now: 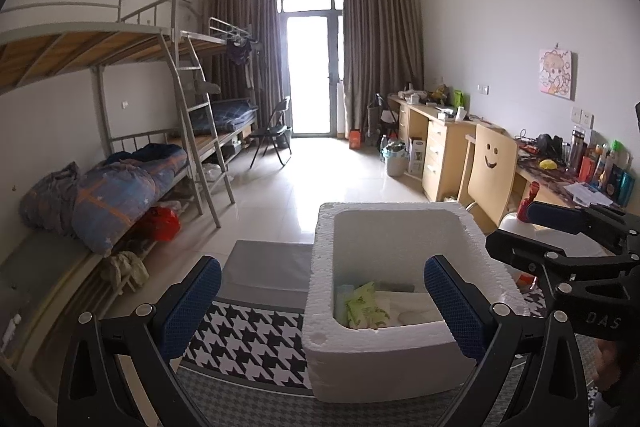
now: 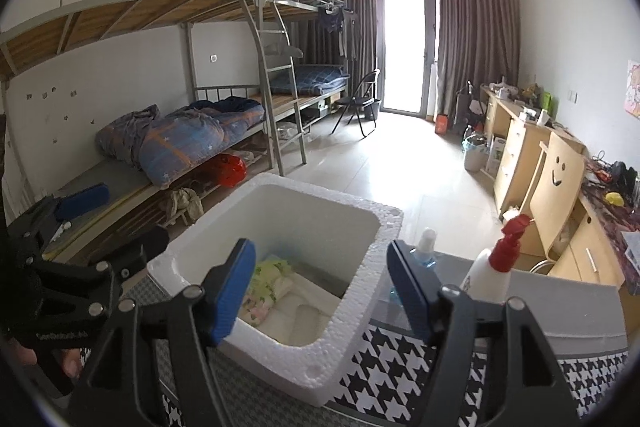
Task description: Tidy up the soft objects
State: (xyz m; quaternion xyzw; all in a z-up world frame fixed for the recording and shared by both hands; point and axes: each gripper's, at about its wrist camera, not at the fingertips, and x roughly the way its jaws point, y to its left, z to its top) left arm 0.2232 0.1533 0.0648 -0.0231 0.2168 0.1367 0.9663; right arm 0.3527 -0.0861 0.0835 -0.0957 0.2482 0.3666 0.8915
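A white foam box (image 1: 320,267) stands on the houndstooth-covered table (image 1: 248,343). Inside it lie a green tissue pack (image 1: 366,305) and pale folded cloths (image 1: 412,309). My left gripper (image 1: 322,301) is open and empty, held over the box's near wall. The right gripper's fingers (image 1: 556,221) show at the right of the left wrist view. In the right wrist view the box (image 2: 360,223) shows with the green pack (image 2: 266,277) and white cloths (image 2: 300,315) inside. My right gripper (image 2: 322,287) is open and empty above the box's right corner.
A white bottle with a red pump (image 2: 496,267) and a clear blue bottle (image 2: 424,251) stand on the table right of the box. A smiley-face chair (image 2: 556,195), desks (image 1: 436,147), bunk beds (image 1: 120,179) with quilts and tiled floor lie beyond.
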